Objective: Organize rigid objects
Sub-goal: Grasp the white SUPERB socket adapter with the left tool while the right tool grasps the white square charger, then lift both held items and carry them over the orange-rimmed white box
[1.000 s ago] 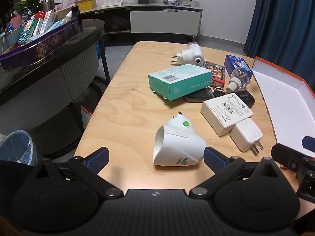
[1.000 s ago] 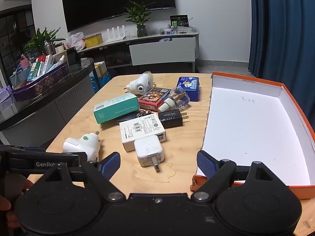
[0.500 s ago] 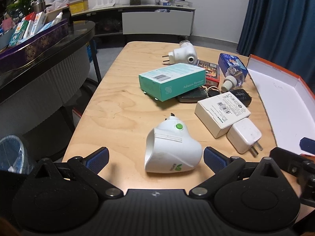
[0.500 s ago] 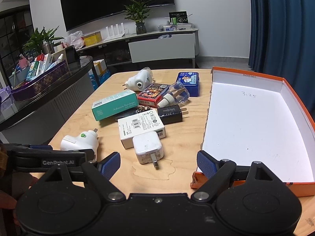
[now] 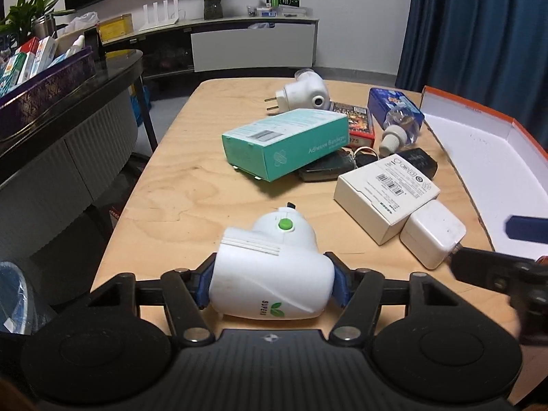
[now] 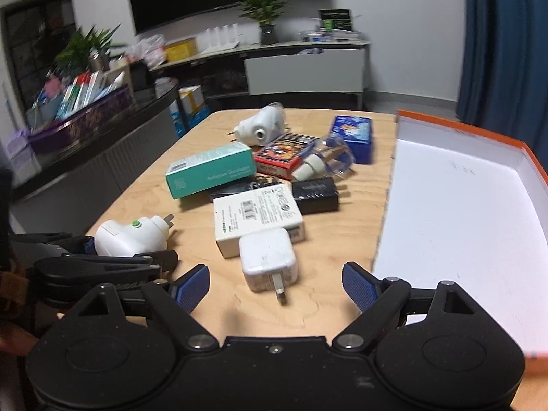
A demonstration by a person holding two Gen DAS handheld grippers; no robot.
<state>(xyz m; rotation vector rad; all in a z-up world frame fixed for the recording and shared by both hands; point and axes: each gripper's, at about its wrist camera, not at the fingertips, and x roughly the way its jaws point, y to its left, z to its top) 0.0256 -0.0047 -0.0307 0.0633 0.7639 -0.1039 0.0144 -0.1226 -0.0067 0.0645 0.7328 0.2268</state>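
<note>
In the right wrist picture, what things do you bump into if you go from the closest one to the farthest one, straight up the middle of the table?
White charger → white barcode box → black charger → red card box → white plug-in with a round hole.

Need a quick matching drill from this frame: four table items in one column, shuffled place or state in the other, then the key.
1. white plug-in with green button
2. white charger cube
3. teal box
4. orange box

A. holds nothing
B. in front of open right jaws
C. propped on dark items
D. clamped in left jaws

Pairs: 1-D, 2-B, 3-C, 4-A
</note>
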